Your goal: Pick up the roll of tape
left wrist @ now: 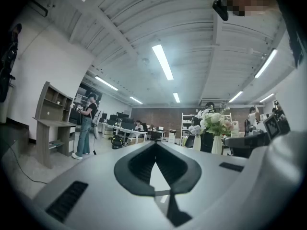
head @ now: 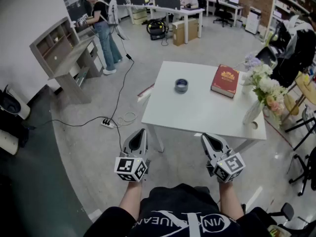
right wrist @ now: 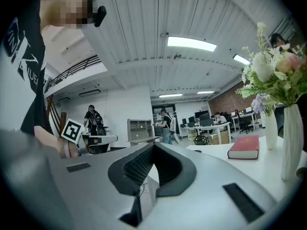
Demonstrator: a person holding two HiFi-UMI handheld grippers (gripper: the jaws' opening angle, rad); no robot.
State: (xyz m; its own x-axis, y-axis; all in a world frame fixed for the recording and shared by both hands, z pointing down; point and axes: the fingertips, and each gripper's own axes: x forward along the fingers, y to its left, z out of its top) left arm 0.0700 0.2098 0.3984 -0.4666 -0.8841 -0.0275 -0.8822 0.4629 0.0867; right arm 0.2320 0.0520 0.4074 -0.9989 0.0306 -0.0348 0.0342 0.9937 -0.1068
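The roll of tape (head: 181, 85), a small dark ring, lies flat on the white table (head: 197, 112) towards its far side. In the head view both grippers hover over the floor short of the table's near edge, pointing level at it. My left gripper (head: 142, 131) (left wrist: 156, 145) is shut with nothing in it. So is my right gripper (head: 204, 137) (right wrist: 152, 146), also with nothing held. The right gripper view shows a small dark spot (right wrist: 197, 151) on the tabletop, likely the tape. In the left gripper view the tape is hidden.
A red book (head: 225, 80) (right wrist: 244, 147) lies right of the tape. A white vase with flowers (head: 256, 105) (right wrist: 291, 143) (left wrist: 217, 145) stands near the table's right corner. A cable and power strip (head: 107, 123) lie on the floor. A person (head: 101, 28) stands far left; chairs (head: 301, 127) crowd the right.
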